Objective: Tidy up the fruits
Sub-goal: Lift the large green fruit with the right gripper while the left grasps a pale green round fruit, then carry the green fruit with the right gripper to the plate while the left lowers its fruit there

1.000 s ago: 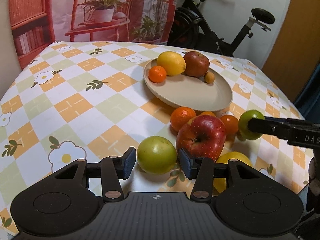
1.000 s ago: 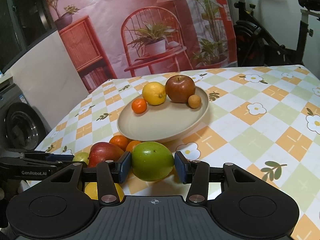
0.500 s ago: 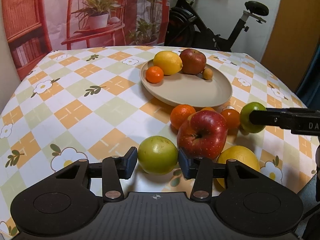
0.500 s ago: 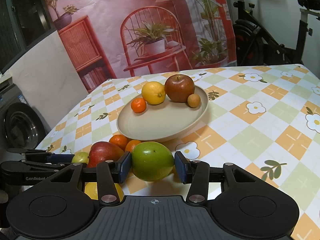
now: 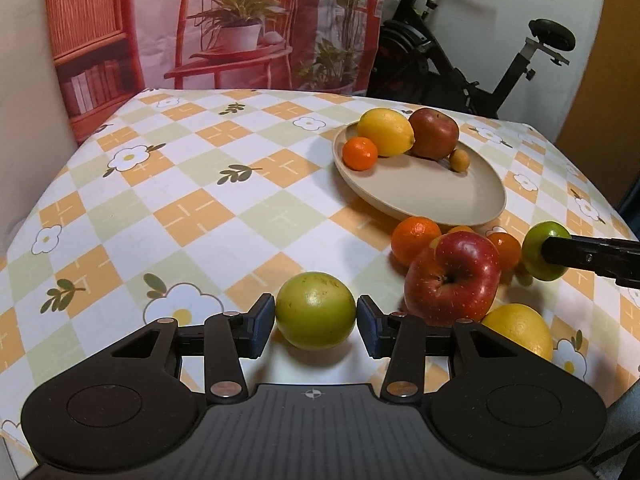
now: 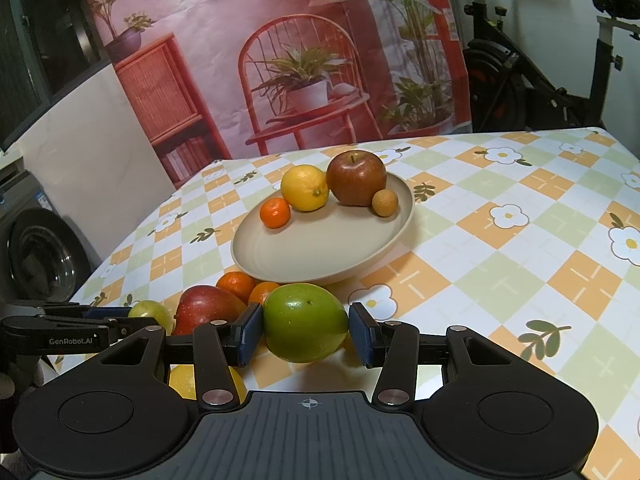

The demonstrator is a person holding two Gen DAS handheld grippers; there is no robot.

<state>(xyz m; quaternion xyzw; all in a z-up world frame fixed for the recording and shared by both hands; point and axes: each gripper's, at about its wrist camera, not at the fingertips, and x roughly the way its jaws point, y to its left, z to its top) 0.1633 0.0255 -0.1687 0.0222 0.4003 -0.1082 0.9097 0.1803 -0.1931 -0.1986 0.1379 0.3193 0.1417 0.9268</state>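
Your left gripper (image 5: 316, 330) jaws grip a round, matte green apple (image 5: 316, 316) near the surface's (image 5: 200, 208) front edge; open checked cloth spreads left. Your right gripper (image 6: 306, 336) jaws clamp a glossy, oval green mango (image 6: 304, 322), long axis crosswise, just before the half-bare beige plate (image 6: 320, 256).

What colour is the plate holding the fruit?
Plain beige; the plate shows best in the right wrist view.
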